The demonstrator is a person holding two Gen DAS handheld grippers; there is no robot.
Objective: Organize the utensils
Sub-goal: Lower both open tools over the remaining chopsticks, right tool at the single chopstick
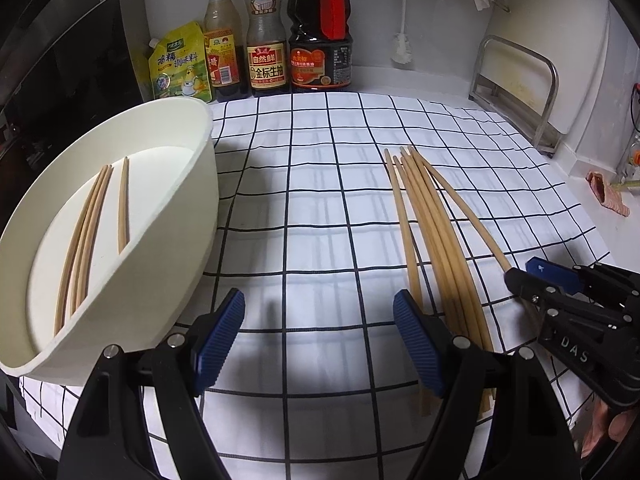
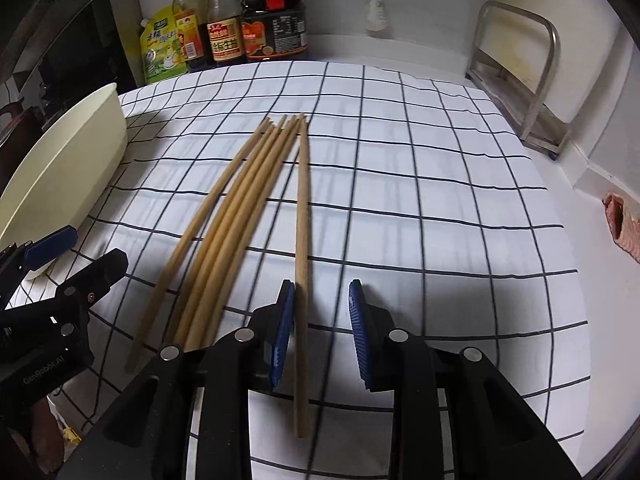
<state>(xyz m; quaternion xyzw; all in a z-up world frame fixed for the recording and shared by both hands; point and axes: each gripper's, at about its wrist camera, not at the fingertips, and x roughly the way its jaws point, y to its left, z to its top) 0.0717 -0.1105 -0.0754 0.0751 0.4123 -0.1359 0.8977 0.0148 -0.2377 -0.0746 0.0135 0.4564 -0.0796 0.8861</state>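
So the loose chopsticks were lying in a fan on the checked cloth, tips bunched together at the far end and spreading out toward me, and one single chopstick sat a bit apart on the right side of that bunch. My right gripper was down low over that one with its jaws spread apart, the stick running between them and right up against the left pad, not squeezed as far as I could see. From the left wrist view the same pile was off to the right, and my left gripper hung wide open over bare cloth, holding nothing, with its right finger sitting in front of the near ends of the sticks. The white tub was on the left edge of the cloth, and four chopsticks were already in it, three lying close together and one a little to the side. At the back against the wall stood a row of sauce bottles and a yellow-green seasoning pouch. A metal rack stood over on the right, and something pinkish lay on the counter past the cloth's edge, couldn't tell what.
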